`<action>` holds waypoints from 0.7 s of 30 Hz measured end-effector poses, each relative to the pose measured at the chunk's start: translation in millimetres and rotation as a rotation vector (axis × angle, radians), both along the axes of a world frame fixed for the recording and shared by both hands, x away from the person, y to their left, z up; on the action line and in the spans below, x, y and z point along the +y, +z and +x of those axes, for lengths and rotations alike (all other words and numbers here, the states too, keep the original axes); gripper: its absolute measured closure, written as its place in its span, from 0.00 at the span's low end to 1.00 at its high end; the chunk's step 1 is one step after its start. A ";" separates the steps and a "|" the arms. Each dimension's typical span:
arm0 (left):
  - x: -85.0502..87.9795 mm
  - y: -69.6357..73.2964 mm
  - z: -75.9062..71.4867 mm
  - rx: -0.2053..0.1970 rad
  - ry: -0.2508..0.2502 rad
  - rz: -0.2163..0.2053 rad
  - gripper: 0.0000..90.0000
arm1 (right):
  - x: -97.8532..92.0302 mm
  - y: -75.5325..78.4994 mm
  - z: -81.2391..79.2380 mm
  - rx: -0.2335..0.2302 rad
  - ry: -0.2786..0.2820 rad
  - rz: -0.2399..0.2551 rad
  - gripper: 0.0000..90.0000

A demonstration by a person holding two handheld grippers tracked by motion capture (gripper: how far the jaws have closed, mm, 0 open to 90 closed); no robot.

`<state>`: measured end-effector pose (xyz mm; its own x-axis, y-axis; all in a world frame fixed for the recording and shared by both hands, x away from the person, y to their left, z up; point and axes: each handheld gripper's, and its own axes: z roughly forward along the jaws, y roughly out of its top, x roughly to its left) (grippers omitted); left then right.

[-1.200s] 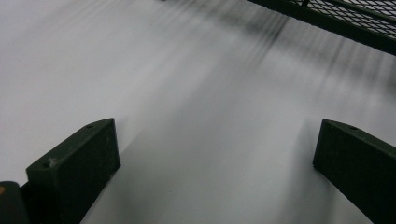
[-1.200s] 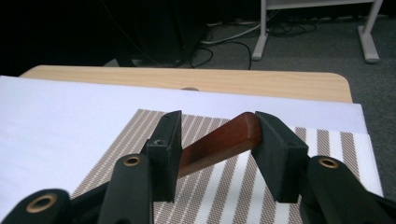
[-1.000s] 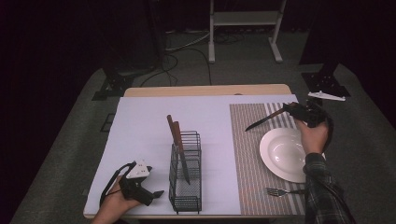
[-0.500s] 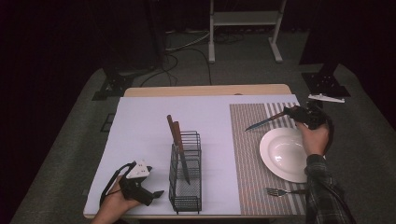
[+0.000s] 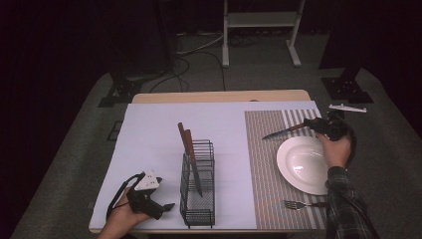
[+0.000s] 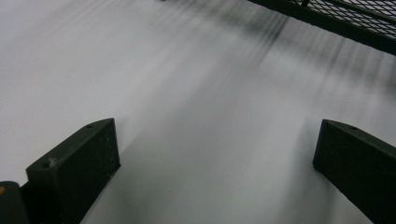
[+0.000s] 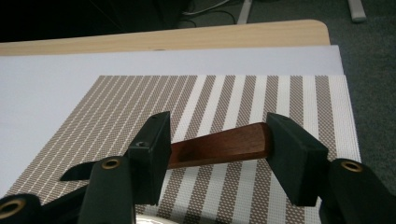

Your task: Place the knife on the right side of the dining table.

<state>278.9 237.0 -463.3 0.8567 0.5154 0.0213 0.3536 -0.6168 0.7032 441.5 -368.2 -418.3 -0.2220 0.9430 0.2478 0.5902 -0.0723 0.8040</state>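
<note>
Knife (image 7: 219,145) being held crosswise between right gripper (image 7: 217,154) jaws by handle, blade pointing left beyond plate (image 5: 306,164). Left gripper (image 6: 210,172) jaws being kept wide, empty, beside rack (image 5: 198,186).

You're in a lab-style recording space. Dark curtains (image 5: 74,45), floor cables (image 5: 199,47) and stand bases (image 5: 348,92) ring the table (image 5: 219,96) at the frame's top.
</note>
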 end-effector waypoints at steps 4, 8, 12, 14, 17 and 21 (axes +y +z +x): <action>0.0 0.0 0.0 0.000 0.000 0.000 0.00 | -0.9 -4.0 1.5 0.024 -0.011 -0.002 0.45; 0.0 0.0 0.0 0.000 0.000 -0.001 0.00 | -1.4 -6.7 3.0 0.041 -0.015 -0.003 0.45; 0.0 0.0 0.0 0.000 0.000 0.000 0.00 | -2.0 -8.9 4.1 0.054 -0.024 0.000 0.45; 0.0 0.0 0.0 0.000 0.000 0.000 0.00 | -2.5 -10.3 4.3 0.060 -0.026 0.000 0.45; 0.0 0.0 0.0 0.000 0.000 -0.001 0.00 | -3.1 -12.3 4.1 0.071 -0.033 0.005 0.45; 0.0 0.0 0.0 0.000 0.000 0.000 0.00 | -4.5 -14.2 4.2 0.074 -0.040 0.002 0.45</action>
